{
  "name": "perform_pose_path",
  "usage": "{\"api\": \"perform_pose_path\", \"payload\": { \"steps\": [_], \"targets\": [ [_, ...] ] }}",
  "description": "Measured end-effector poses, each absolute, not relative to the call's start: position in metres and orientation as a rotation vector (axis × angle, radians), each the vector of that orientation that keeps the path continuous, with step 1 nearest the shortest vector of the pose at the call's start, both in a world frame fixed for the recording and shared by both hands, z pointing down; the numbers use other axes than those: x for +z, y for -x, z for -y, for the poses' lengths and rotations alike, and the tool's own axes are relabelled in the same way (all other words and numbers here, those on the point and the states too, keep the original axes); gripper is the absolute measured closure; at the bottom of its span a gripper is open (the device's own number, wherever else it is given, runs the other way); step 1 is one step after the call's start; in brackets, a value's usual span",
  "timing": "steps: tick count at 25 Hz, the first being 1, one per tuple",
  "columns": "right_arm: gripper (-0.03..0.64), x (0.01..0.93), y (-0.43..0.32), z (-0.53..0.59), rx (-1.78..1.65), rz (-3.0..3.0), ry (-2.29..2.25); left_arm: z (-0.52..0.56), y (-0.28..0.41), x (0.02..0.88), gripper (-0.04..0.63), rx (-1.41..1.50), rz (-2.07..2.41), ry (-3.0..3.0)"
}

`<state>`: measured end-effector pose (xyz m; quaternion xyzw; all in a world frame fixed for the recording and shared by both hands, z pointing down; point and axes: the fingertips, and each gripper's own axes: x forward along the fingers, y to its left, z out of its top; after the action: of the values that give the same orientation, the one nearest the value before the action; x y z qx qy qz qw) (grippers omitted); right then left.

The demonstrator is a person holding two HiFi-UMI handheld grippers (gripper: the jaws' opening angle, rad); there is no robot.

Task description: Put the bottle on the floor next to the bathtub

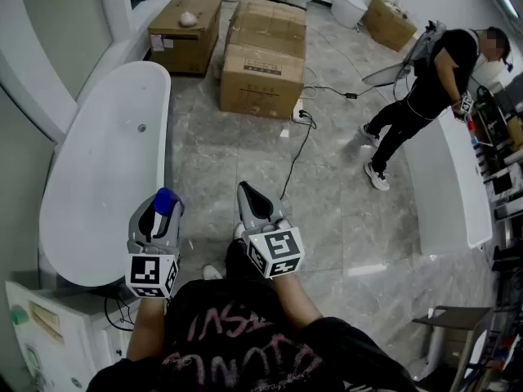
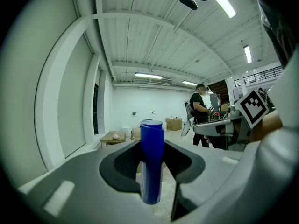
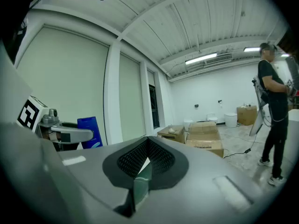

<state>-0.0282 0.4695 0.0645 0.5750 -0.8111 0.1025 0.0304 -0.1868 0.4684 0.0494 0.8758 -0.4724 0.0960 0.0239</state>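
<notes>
Left gripper (image 1: 157,215) is clamped on the blue bottle (image 2: 152,162), which stands upright between the jaws. From the head view I see it held just beside the white bathtub (image 1: 98,170), maybe over the rim edge; hard to judge from above. Right gripper (image 3: 145,164) is clenched on nothing, near the left one, above the grey tile floor (image 1: 343,211). Cardboard boxes (image 1: 261,55) and a person (image 1: 425,80) are well apart.
</notes>
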Motion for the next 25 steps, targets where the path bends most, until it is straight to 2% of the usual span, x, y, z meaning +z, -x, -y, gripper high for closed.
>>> {"api": "perform_pose_path", "payload": {
  "steps": [17,25],
  "targets": [
    [0.603,0.065,0.029,-0.460,0.295,2.525,-1.750,-0.463,0.184,0.050,0.445,0.288,1.455,-2.718],
    [0.603,0.094,0.024,-0.432,0.358,2.489,-1.729,-0.432,0.186,0.073,0.445,0.340,1.430,-2.686]
  ]
}}
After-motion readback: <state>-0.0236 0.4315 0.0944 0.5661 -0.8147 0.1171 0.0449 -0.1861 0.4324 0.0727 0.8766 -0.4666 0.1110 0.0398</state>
